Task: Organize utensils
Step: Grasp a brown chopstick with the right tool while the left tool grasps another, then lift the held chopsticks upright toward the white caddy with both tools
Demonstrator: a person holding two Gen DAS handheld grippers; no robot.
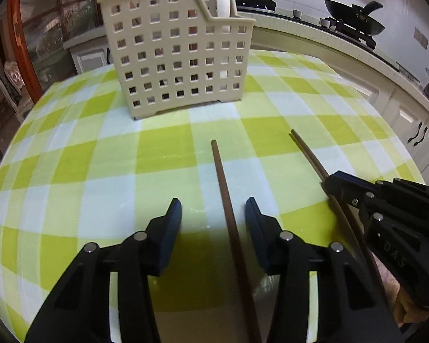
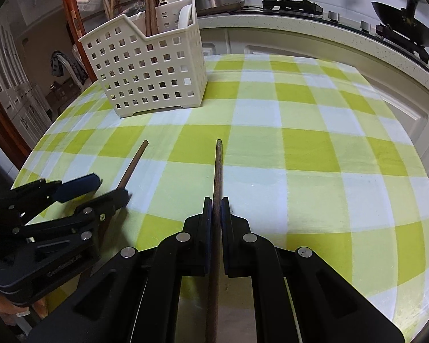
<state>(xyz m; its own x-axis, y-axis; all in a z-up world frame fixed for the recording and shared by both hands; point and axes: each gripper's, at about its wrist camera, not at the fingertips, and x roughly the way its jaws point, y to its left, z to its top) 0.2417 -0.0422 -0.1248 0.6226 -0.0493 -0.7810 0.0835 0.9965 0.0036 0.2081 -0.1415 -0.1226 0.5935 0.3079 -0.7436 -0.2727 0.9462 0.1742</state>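
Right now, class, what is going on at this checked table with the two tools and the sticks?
A person holds a tool in each hand over the green-and-white checked tablecloth. The right tool is shut on one dark brown wooden chopstick. The left tool straddles a second brown chopstick, its pads not yet touching it. Behind them stands the beige perforated plastic utensil holder, which already has chopsticks in it.

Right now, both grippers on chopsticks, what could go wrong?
1. The left gripper straddles its chopstick, pads not touching, stick nearer the right pad; closing could knock it sideways.
2. The right gripper pinches the other chopstick with a long end sticking out; it may pivot when lifted.
3. The holder already holds chopsticks; new ones could snag.
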